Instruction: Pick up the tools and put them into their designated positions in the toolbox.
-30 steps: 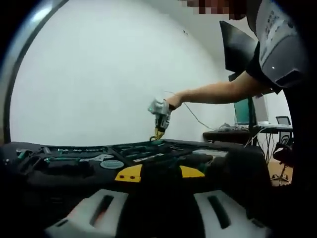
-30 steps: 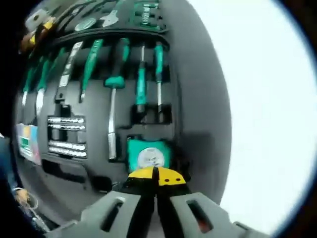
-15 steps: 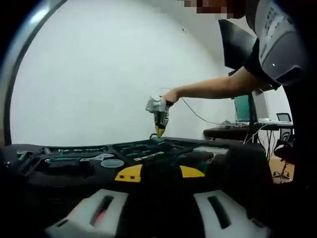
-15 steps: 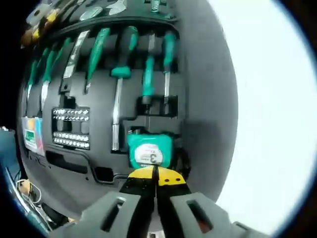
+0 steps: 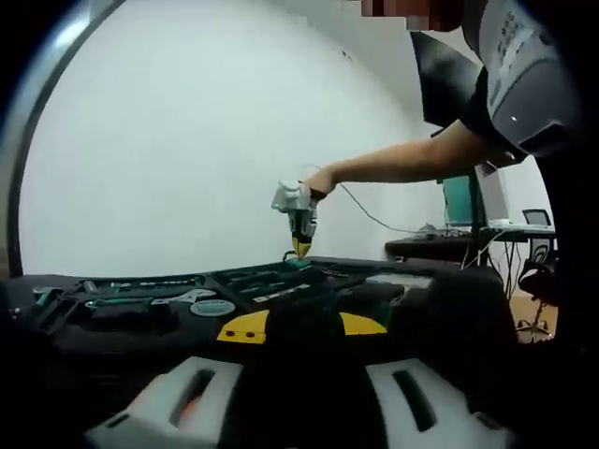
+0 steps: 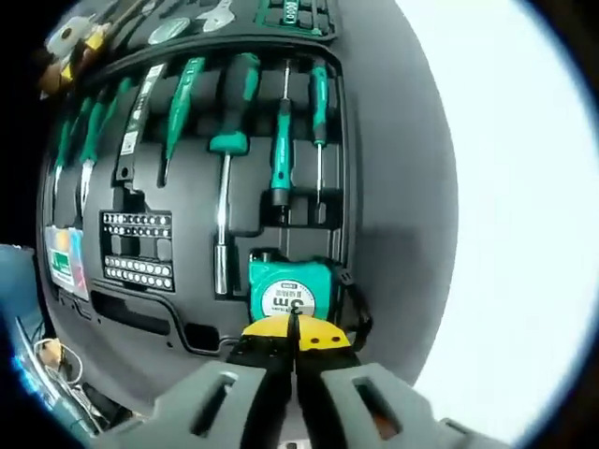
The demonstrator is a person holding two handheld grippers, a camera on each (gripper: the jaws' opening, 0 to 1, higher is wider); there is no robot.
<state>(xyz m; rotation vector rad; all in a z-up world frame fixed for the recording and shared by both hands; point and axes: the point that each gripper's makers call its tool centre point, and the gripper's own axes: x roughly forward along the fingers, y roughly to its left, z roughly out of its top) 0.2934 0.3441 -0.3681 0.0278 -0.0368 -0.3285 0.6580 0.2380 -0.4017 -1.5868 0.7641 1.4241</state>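
Toolbox (image 6: 384,187) tray, black and moulded, seen from above in the right gripper view: green-handled screwdrivers (image 6: 281,140) lie side by side in their slots, a bit set (image 6: 138,248) sits to one side, and a green tape measure (image 6: 285,297) marked 3m rests in its recess just ahead of the right gripper (image 6: 294,335). Its yellow-tipped jaws are pressed together with nothing between them, poised just above the tape measure; whether they touch it cannot be told. In the left gripper view, the person's arm (image 5: 412,164) reaches out nearly straight over the toolbox (image 5: 281,290), pointing the right gripper (image 5: 299,245) down at the tray. The left gripper (image 5: 299,327) hangs low at the near edge, jaws spread wide and empty.
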